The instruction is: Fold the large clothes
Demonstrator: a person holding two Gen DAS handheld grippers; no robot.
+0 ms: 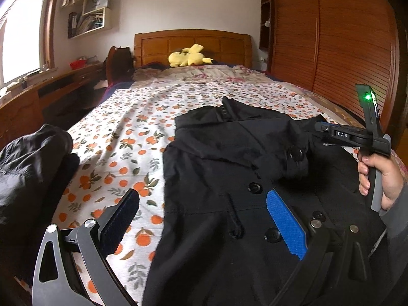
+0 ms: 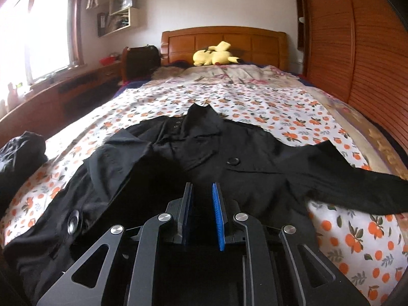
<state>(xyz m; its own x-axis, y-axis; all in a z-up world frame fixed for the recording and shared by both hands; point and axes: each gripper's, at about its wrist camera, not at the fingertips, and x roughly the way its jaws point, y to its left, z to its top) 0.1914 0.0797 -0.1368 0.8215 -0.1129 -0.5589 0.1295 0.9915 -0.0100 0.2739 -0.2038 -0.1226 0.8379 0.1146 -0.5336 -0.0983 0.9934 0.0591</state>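
On the orange-print bedspread (image 2: 255, 94), a black coat (image 2: 229, 158) lies front-up, collar toward 12 o'clock, ready for folding.

Laid flat with its buttons showing, the coat gives both tools a clear choice of edges; one sleeve (image 2: 357, 186) runs out toward 3 o'clock in the right wrist view, so it probably has to be brought over the body first. The left gripper (image 1: 204, 219) hangs above the coat's 9 o'clock edge with its jaws wide apart and nothing between them, placed as if to take that side. The right gripper (image 2: 202, 199) hovers over the coat's middle, its jaws narrowed to a slim gap with no cloth in it. A second dark garment (image 1: 30, 163) sits bunched at 9 o'clock, apart from the coat, likely put aside. A yellow plush toy (image 1: 188, 56) rests by the headboard at 12 o'clock, well clear.
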